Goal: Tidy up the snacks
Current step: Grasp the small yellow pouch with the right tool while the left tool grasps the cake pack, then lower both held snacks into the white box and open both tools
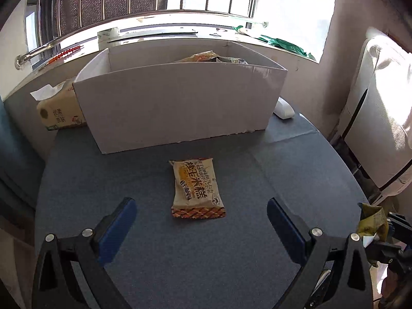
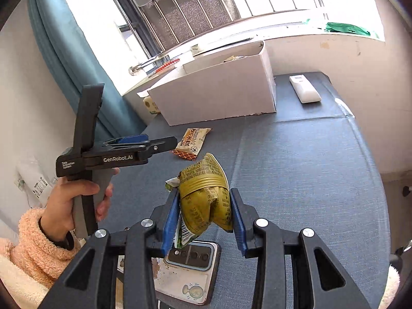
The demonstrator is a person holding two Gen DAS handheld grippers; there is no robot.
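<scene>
Right gripper (image 2: 204,213) clamps a crumpled olive-green snack packet (image 2: 206,198); left gripper (image 1: 202,213) gapes over open grey bench (image 1: 283,170), tan wrapped rice cake (image 1: 197,188) just ahead.

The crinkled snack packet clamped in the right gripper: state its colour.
Olive-yellow packet with dark print; the right wrist view shows it best.

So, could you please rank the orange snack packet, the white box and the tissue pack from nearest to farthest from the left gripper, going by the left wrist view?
1. Orange snack packet: on the blue cloth, just ahead of the open left gripper.
2. White box: behind the packet, centre.
3. Tissue pack: far left, beside the box's back corner.
</scene>
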